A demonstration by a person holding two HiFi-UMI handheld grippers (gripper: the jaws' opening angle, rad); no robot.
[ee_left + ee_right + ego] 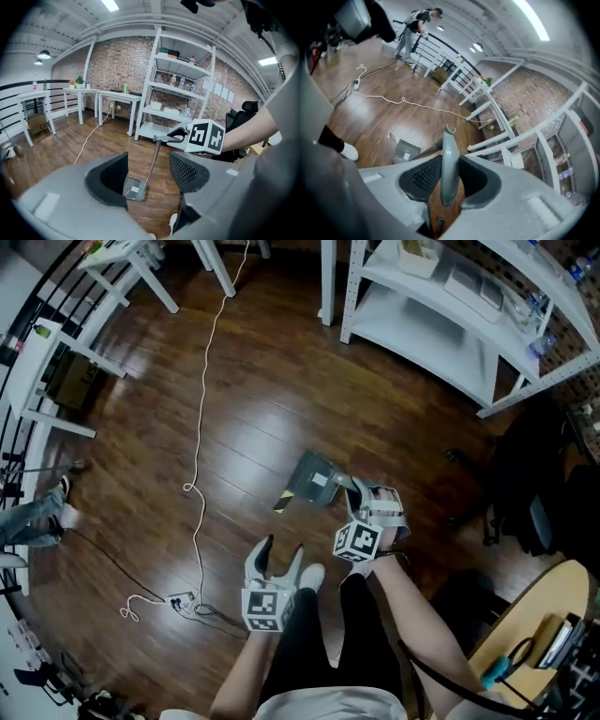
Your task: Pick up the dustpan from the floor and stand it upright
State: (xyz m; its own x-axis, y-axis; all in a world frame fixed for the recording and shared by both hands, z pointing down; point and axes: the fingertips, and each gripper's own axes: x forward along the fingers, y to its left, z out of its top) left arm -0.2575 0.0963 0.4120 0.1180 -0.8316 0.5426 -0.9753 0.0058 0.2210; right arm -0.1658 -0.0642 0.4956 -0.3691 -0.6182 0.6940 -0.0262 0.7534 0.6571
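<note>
Closest at bottom centre of the head view: two bare forearms and dark trouser legs, with a white shoe (310,576) just beside the left tool (281,557). Stands with jaws apart, nothing between them. Right of it, the right tool (364,495), clamped on the handle of the dustpan (312,482); pan end lower, near mid-frame over the dark wooden floor (262,381). White cord (201,427) running from the top edge down to a power strip (179,599) at lower left; white shelf rack (441,315) at upper right.

Left gripper view: left tool (149,173) filling the bottom, pads wide apart and bare. Beyond the gap, dustpan (134,188) with pan low at the floor and handle rising steeply toward the right tool (178,136) at centre right; contact with the boards unclear.

Right gripper view: right tool (449,180) closed on the grey handle grip of the dustpan (448,154), grip standing up between the pads. Pan visible at lower left over the floor.
</note>
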